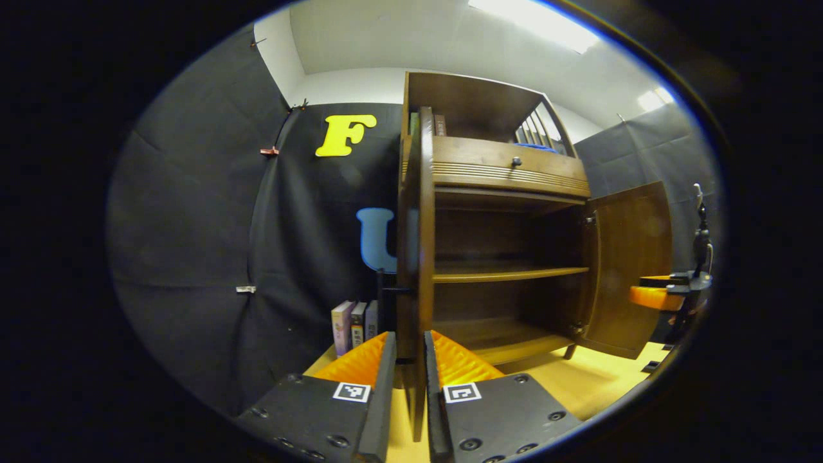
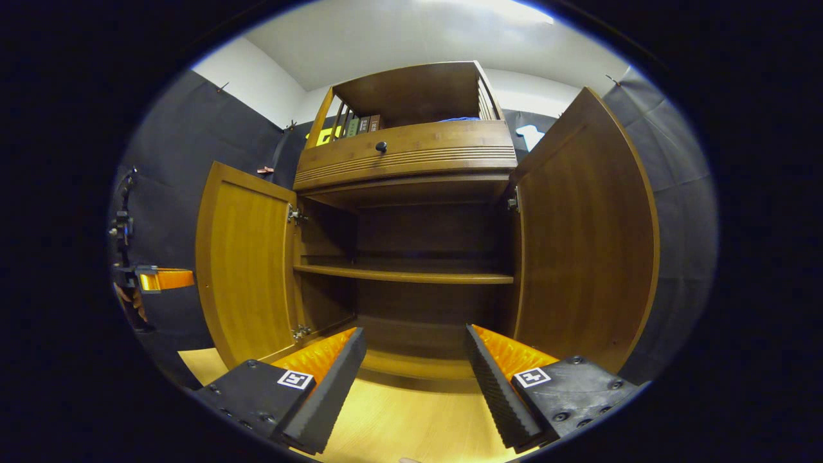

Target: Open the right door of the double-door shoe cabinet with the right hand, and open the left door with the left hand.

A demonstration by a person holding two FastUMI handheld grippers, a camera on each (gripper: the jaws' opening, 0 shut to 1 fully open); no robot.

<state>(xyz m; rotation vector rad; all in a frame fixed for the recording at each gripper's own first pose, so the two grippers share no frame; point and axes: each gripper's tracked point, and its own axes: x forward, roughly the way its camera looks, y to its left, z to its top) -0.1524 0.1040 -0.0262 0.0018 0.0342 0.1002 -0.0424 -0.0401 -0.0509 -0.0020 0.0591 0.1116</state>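
Left gripper view: left door [image 1: 424, 244] edge seemingly between left gripper [image 1: 409, 360] fingers.

In the right gripper view, the cabinet [image 2: 411, 257] is seen straight ahead with the left door [image 2: 247, 263] swung out at left and the right door [image 2: 585, 244] at right. A shelf [image 2: 405, 276] is set inside, a drawer [image 2: 405, 157] above it, books [image 2: 363, 124] on top.

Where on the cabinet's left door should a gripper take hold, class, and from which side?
Grip the left door on its free vertical edge, coming straight at it from the front. It stands open edge-on, thin enough to fit between the left gripper fingers.
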